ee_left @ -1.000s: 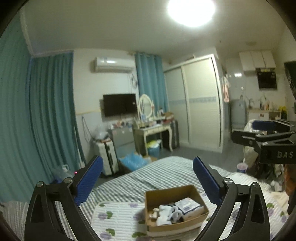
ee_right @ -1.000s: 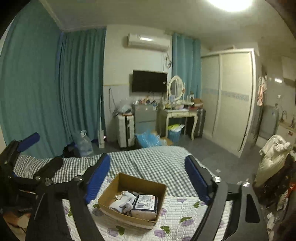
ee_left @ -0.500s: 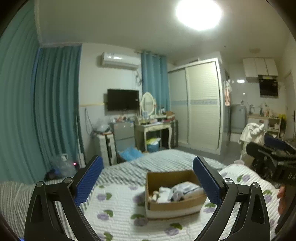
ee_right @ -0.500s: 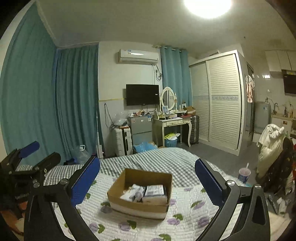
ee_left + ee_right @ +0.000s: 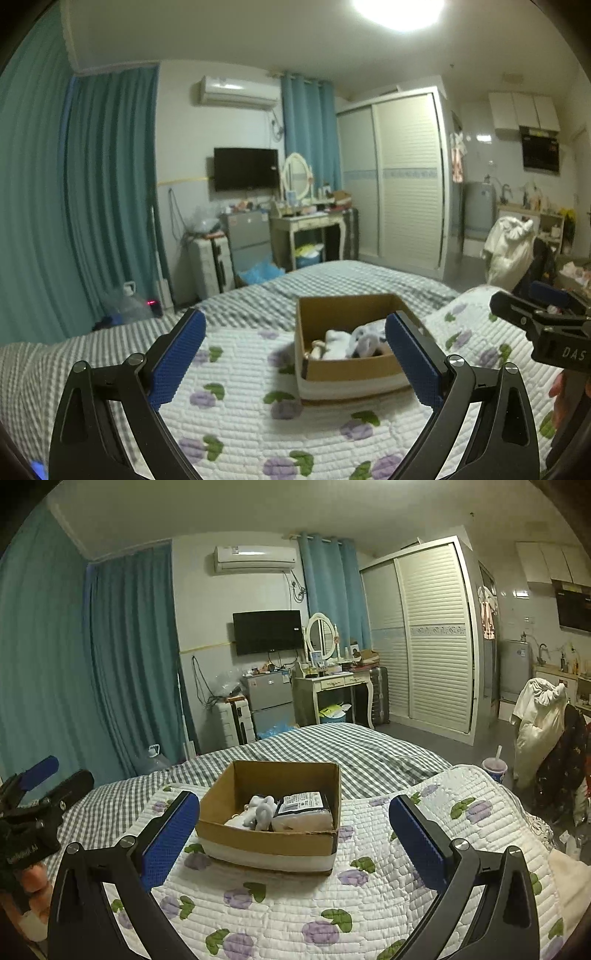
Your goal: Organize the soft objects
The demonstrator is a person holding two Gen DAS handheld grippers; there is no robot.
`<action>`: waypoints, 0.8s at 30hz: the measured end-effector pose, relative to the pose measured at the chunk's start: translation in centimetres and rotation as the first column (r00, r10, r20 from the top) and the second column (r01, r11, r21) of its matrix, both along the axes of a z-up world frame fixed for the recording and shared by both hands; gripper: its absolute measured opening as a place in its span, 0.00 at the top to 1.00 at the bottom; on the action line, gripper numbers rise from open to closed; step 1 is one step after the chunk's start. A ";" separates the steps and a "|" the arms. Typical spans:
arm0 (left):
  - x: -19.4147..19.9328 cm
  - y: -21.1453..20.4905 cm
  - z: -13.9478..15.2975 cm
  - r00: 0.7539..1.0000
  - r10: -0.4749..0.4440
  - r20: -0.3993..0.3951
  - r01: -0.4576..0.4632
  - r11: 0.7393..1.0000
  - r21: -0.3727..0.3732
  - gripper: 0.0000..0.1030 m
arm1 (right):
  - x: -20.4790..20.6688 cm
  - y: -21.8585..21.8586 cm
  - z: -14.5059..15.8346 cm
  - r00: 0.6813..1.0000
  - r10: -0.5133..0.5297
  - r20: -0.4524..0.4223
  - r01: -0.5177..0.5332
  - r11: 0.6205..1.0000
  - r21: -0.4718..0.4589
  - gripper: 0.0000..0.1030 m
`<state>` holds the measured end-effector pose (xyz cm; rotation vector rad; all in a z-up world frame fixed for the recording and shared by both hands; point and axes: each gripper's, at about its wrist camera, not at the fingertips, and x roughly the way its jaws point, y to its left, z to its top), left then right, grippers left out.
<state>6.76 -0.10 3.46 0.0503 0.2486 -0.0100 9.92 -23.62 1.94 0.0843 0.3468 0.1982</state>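
Since both tools hang above the bed with nothing in them, the step in hand looks like the approach to the cardboard box [image 5: 349, 363], which serves as the landmark throughout. From the left wrist view, the left hand-held gripper [image 5: 295, 349] has its blue pads spread wide and empty, the box sitting on the floral quilt [image 5: 236, 398] between them but nearer the right-side pad, which overlaps the box's right wall. Inside the box lie the soft objects, a pale bundle of white and grey cloth [image 5: 351, 341]; what each piece is cannot be told from this side. To the right of the box, the right hand-held gripper [image 5: 532, 314] shows side-on, well apart from the cardboard. From the right wrist view, the right hand-held gripper [image 5: 291, 818] is likewise spread and empty, with the box [image 5: 269, 834] nearer its left-side pad. Here the contents read better: a grey-white plush-like item [image 5: 260, 808] left of a wrapped soft pack with a printed label [image 5: 301, 808], the two touching. Done well, I judge the reach should come down over the box's open top, straddling one item only, clear of the cardboard walls, so closing pinches fabric rather than dragging the light box across the quilt. The left hand-held gripper [image 5: 35, 786] sits left of the box.
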 end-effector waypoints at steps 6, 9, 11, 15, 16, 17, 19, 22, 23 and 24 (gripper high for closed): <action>0.2 0.1 -0.8 0.999 -0.013 -0.029 0.013 1.000 -0.022 0.03 | 0.5 0.3 -0.3 1.000 0.004 -0.003 -0.004 1.000 -0.015 0.00; 0.2 0.0 -0.9 0.999 -0.018 -0.037 0.017 0.999 -0.028 0.03 | 0.5 0.6 -0.3 1.000 0.009 -0.001 -0.009 1.000 -0.028 0.00; 0.3 0.1 -0.9 0.999 -0.020 -0.040 0.019 0.999 -0.034 0.03 | 0.3 0.8 -0.3 1.000 0.011 0.001 -0.011 0.999 -0.034 0.00; 0.3 0.2 -1.0 0.999 -0.019 -0.039 0.017 0.999 -0.046 0.03 | 0.2 1.2 -0.2 1.000 0.015 0.000 -0.015 0.999 -0.041 0.00; 0.2 0.3 -1.0 0.999 -0.021 -0.038 0.019 0.999 -0.049 0.03 | 0.1 1.3 -0.2 1.000 0.016 -0.002 -0.016 0.999 -0.042 0.00; 0.3 0.4 -1.0 0.999 -0.023 -0.036 0.021 0.998 -0.054 0.03 | 0.1 1.4 -0.2 1.000 0.016 -0.002 -0.016 0.999 -0.044 0.00; 0.2 0.5 -1.0 0.999 -0.023 -0.031 0.021 0.998 -0.057 0.03 | 0.1 1.5 -0.3 1.000 0.017 -0.003 -0.017 0.999 -0.049 0.00; 0.3 0.5 -1.0 0.999 -0.021 -0.036 0.020 0.999 -0.048 0.03 | 0.1 1.7 -0.2 1.000 0.019 -0.002 -0.019 0.998 -0.056 0.00; 0.3 0.5 -1.1 0.999 -0.021 -0.040 0.019 0.999 -0.048 0.03 | 0.1 1.7 -0.2 1.000 0.020 -0.002 -0.020 0.998 -0.057 0.00; 0.4 0.5 -1.1 0.999 -0.022 -0.041 0.019 0.998 -0.052 0.03 | 0.1 1.8 -0.2 1.000 0.020 -0.002 -0.020 0.998 -0.059 0.00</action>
